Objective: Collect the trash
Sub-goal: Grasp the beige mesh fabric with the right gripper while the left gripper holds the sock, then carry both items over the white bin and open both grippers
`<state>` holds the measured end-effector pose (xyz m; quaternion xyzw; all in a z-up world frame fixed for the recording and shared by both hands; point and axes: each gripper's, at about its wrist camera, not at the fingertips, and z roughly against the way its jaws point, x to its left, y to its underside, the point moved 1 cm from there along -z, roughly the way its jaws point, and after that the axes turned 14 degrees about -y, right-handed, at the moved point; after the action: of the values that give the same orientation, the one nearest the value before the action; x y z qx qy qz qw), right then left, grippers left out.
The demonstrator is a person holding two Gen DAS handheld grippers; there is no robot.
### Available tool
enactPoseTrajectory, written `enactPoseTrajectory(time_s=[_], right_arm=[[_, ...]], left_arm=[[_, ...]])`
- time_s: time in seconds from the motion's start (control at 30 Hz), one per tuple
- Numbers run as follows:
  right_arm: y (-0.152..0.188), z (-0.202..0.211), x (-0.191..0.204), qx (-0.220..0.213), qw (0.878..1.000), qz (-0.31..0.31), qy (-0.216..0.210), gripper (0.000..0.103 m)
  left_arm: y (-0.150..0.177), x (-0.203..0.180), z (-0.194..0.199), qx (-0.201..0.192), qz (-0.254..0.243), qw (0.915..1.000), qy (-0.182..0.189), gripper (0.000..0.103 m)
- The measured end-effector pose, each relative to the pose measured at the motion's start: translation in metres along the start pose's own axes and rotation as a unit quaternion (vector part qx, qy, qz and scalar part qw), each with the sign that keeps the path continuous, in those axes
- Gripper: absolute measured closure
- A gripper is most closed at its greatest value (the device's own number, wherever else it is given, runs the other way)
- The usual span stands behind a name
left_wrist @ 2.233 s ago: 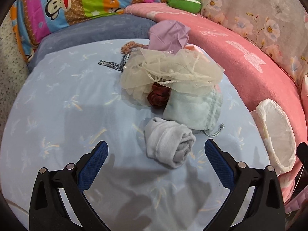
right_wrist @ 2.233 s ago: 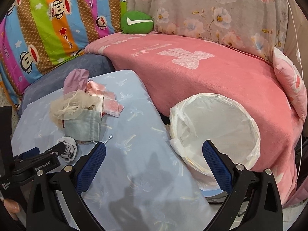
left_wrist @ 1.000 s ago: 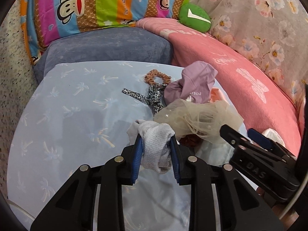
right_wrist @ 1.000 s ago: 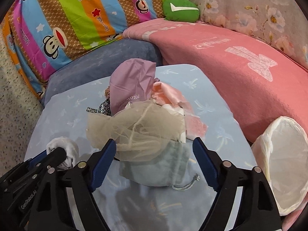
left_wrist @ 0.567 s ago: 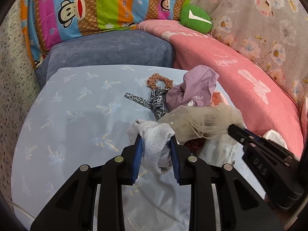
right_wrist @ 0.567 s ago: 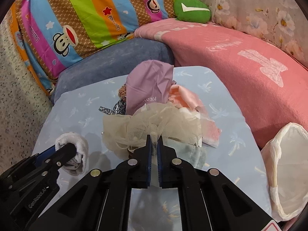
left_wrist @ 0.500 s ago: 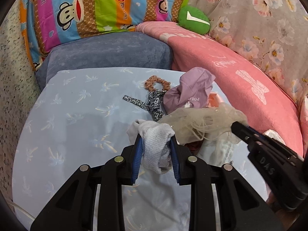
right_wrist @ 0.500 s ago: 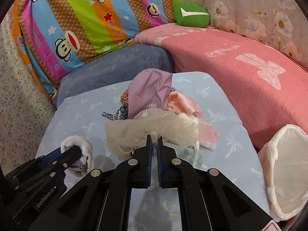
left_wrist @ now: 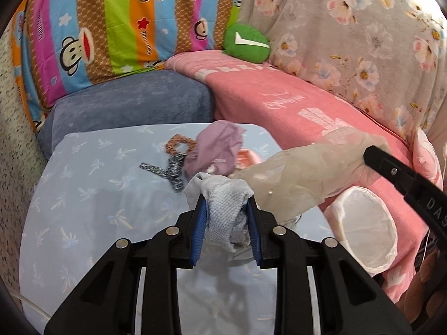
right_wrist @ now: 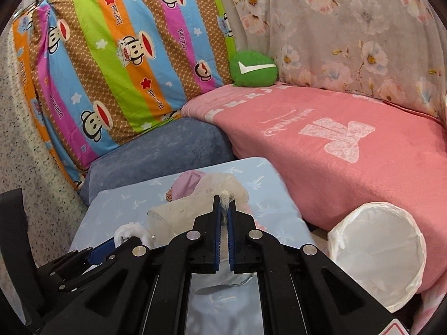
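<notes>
My left gripper (left_wrist: 225, 203) is shut on a rolled grey sock (left_wrist: 226, 195), held above the pale blue table (left_wrist: 92, 195). My right gripper (right_wrist: 223, 199) is shut on a cream mesh cloth (right_wrist: 178, 215) that it has lifted; in the left wrist view this mesh (left_wrist: 301, 173) stretches from the pile up to the right gripper's black finger (left_wrist: 391, 167). A lilac cloth (left_wrist: 218, 148), a leopard-print tie (left_wrist: 164, 171) and a brown scrunchie (left_wrist: 180, 143) lie on the table. A white-lined bin (left_wrist: 363, 226) (right_wrist: 377, 251) stands open at the right.
A pink blanket (right_wrist: 349, 150) covers the sofa on the right, with a grey-blue cushion (left_wrist: 131, 103), a striped monkey-print pillow (right_wrist: 120, 47) and a green round cushion (right_wrist: 252, 68) behind the table. A speckled wall (right_wrist: 16, 139) borders the left.
The right gripper closed on the mesh cloth and raised it, pulling it taut away from the pile. Both grippers rose; the left kept its hold on the sock.
</notes>
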<state>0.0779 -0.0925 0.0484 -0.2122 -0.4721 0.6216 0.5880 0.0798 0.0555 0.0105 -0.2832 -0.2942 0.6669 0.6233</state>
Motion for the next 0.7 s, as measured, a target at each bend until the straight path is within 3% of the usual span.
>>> enactPoseTrajectory(time_s=[0.4,0.7], right_arm=[[-0.02,0.087,-0.082,-0.07,0.994,-0.035,0.079,0.1],[-0.008,0.116,-0.142,-0.078,0.986,-0.073,0.129,0.1]], left_arm=[[0.004,-0.073,0.027,-0.024,-0.062,0.996,0.06,0.076],[0.011,-0.125,0.03,-0.025,-0.106,0.9896,0.094,0.076]])
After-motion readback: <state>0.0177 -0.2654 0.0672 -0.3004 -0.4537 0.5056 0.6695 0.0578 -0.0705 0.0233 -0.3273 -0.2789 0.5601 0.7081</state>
